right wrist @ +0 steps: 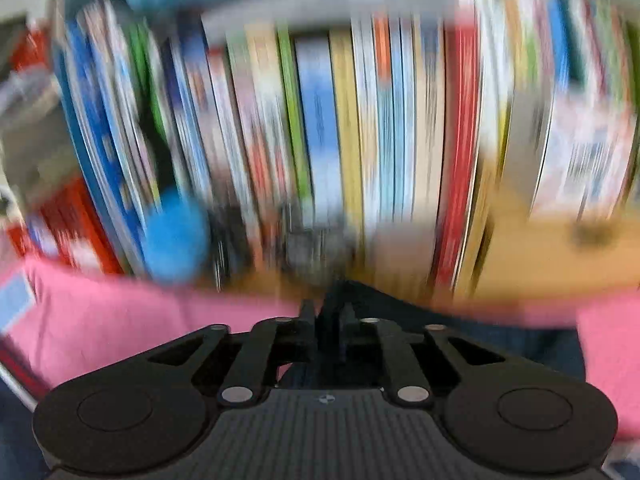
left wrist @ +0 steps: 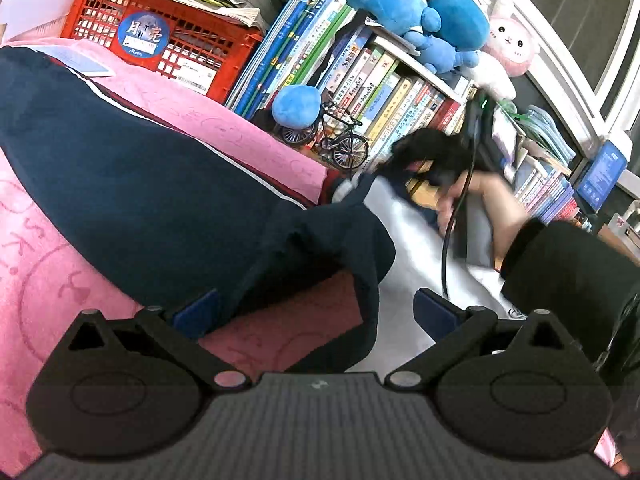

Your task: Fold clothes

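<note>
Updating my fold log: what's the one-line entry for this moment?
left gripper: open, navy garment between jaws | right gripper: pinching navy garment | underneath: pink cloth

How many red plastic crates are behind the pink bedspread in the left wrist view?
1. The red plastic lattice crate stands at the upper left behind the pink bedspread, stacked with papers, left of the leaning books. The navy garment may hide others.

garment (left wrist: pixel 132 184): navy, white and dark red stripes
cloth cover (left wrist: pixel 52 280): pink, faint line drawings
crate (left wrist: pixel 100 20): red, round blue sticker
plush toys (left wrist: pixel 440 8): blue; one pink-white
gripper pads (left wrist: pixel 198 312): blue
sleeve (left wrist: pixel 568 272): black
</note>
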`<state>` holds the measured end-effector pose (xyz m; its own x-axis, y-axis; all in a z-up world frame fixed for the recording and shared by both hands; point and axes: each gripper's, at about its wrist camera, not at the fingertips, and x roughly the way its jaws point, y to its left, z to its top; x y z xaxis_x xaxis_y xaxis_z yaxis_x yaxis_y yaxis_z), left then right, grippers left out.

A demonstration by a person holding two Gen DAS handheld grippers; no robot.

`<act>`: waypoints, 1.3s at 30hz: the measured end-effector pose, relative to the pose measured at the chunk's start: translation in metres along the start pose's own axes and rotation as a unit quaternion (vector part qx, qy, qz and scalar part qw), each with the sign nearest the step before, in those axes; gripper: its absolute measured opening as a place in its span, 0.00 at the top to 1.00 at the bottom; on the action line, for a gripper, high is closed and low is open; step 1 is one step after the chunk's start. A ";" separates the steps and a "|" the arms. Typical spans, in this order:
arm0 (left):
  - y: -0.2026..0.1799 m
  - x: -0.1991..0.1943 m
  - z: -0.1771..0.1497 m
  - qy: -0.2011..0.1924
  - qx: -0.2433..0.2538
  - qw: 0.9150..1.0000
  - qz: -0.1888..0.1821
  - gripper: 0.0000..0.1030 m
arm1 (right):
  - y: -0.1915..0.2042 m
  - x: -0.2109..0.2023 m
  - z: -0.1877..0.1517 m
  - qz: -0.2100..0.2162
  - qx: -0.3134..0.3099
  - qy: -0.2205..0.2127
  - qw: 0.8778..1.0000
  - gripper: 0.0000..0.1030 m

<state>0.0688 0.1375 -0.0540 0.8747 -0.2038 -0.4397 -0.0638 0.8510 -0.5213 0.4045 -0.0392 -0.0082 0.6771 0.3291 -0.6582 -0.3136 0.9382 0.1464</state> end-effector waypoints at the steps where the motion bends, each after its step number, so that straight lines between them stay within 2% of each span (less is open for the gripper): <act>1: 0.000 0.000 0.000 0.000 0.000 1.000 0.000 0.00 | -0.004 0.000 -0.006 0.017 0.005 0.012 1.000 0.56; 3: 0.001 0.000 0.000 0.000 -0.001 1.000 -0.001 0.00 | -0.017 -0.025 -0.012 0.054 0.006 -0.010 0.998 0.31; 4: 0.001 0.000 0.000 0.000 -0.001 1.000 -0.001 0.00 | -0.026 -0.044 -0.014 0.068 0.003 -0.037 0.997 0.24; 6: 0.001 0.000 0.000 0.000 -0.001 1.000 -0.001 0.00 | -0.047 -0.081 -0.016 0.073 -0.003 -0.089 0.993 0.19; 7: 0.001 0.000 0.000 0.000 -0.001 1.000 -0.001 0.00 | -0.059 -0.095 -0.015 0.056 -0.007 -0.105 0.993 0.19; 8: 0.001 0.000 0.000 0.000 -0.001 1.000 -0.001 0.00 | -0.068 -0.102 -0.015 0.020 -0.021 -0.108 0.994 0.19; 10: 0.001 0.000 0.000 0.000 -0.001 1.000 0.000 0.00 | -0.083 -0.100 -0.018 -0.071 -0.058 -0.085 0.992 0.20; 11: 0.001 0.000 0.000 0.000 -0.001 1.000 -0.001 0.00 | -0.091 -0.092 -0.021 -0.100 -0.068 -0.060 0.991 0.20; 13: 0.001 0.000 0.000 0.000 -0.001 1.000 0.000 0.00 | -0.110 -0.071 -0.032 -0.110 -0.056 -0.013 0.992 0.21; 14: 0.001 0.000 0.000 0.000 -0.001 1.000 0.000 0.00 | -0.118 -0.063 -0.037 -0.098 -0.033 -0.001 0.995 0.21; 15: 0.001 0.000 0.000 0.001 -0.001 1.000 0.000 0.00 | -0.126 -0.054 -0.043 -0.080 -0.004 0.008 0.997 0.33; 16: 0.001 0.000 0.000 0.001 -0.001 1.000 0.000 0.00 | -0.131 -0.047 -0.048 -0.074 0.017 0.019 0.997 0.83; 17: 0.001 0.000 0.001 0.001 -0.001 1.000 0.000 0.00 | -0.132 -0.042 -0.052 -0.076 0.034 0.030 0.996 0.91; 20: 0.000 -0.001 0.001 0.000 -0.002 1.000 -0.001 0.00 | -0.120 -0.047 -0.050 -0.125 -0.002 -0.003 0.992 0.91; 23: 0.001 0.001 0.002 0.002 -0.004 1.000 -0.012 0.00 | -0.133 -0.053 -0.028 -0.159 0.021 -0.042 0.986 0.92; 25: 0.001 0.002 0.002 0.006 -0.001 1.000 -0.020 0.00 | -0.143 -0.050 -0.017 -0.174 0.024 -0.057 0.983 0.92; 27: 0.000 0.002 0.003 0.007 0.002 1.000 -0.017 0.00 | -0.151 -0.037 -0.021 -0.174 0.022 -0.053 0.983 0.91; 29: 0.000 0.002 0.003 0.006 0.000 1.000 -0.019 0.00 | -0.156 -0.021 -0.034 -0.164 0.032 -0.027 0.986 0.83; 30: 0.000 0.002 0.003 0.006 0.000 1.000 -0.019 0.00 | -0.156 -0.016 -0.042 -0.161 0.036 -0.016 0.986 0.75; 31: 0.000 0.002 0.003 0.006 -0.001 1.000 -0.019 0.00 | -0.153 -0.016 -0.050 -0.161 0.038 -0.021 0.986 0.71; 32: 0.000 0.002 0.003 0.006 -0.001 1.000 -0.019 0.00 | -0.150 -0.021 -0.054 -0.160 0.039 -0.029 0.986 0.61; 33: 0.001 0.001 0.003 0.005 -0.002 1.000 -0.020 0.00 | -0.146 -0.027 -0.056 -0.158 0.039 -0.035 0.986 0.30; 34: 0.001 0.001 0.003 0.003 -0.005 1.000 -0.020 0.00 | -0.141 -0.036 -0.058 -0.156 0.038 -0.041 0.986 0.14; 39: 0.008 -0.006 0.005 -0.019 -0.024 0.999 -0.013 0.00 | -0.105 -0.098 -0.072 -0.104 -0.029 -0.072 0.992 0.14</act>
<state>0.0648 0.1475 -0.0518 0.8942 -0.2056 -0.3976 -0.0630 0.8216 -0.5665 0.3234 -0.1772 -0.0121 0.8182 0.1447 -0.5565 -0.1919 0.9810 -0.0271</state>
